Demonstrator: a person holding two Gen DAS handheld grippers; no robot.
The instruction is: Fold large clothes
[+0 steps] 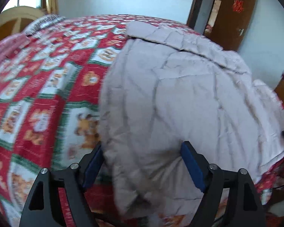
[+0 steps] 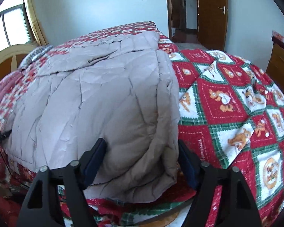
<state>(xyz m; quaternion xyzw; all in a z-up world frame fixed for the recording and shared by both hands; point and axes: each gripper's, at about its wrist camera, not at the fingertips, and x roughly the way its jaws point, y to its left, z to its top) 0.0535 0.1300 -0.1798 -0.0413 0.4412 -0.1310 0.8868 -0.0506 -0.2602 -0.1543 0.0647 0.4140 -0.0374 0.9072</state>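
so, quick rundown of where you're at:

coat: the puffy beige quilted coat [image 1: 179, 98] lies on the bed, over the red and green patchwork quilt [image 1: 37, 94], its near hem bulging toward you and its far end toward the door [image 2: 212, 15]. looks partly folded already, a flap lies across the far end.

left hand-held gripper [image 1: 142, 162]: spread wide, blue pads either side of the coat's near left corner. nothing pinched yet as far as i can tell.

right hand-held gripper [image 2: 142, 160]: also spread, straddling the near right corner where the layers bunch up. right finger is partly hidden behind the fabric, so i can't tell if it's touching.

what could go wrong: the padding is thick and slippery looking. if you close on just the top layer, i'd guess the under layers sag out and the fold goes crooked. close too deep and you may snag the quilt along with it and drag it up.

also: left view is smeared with motion, so your left hand is probably less settled than the right. uneven lift would likely twist the hem.

edges: bed's near edge sits right under both grippers, so a dropped corner could slide off toward the floor.

room: plenty of open quilt on both sides of the coat and beyond it. a wooden dresser [image 2: 280, 60] stands off to the right, well apart.
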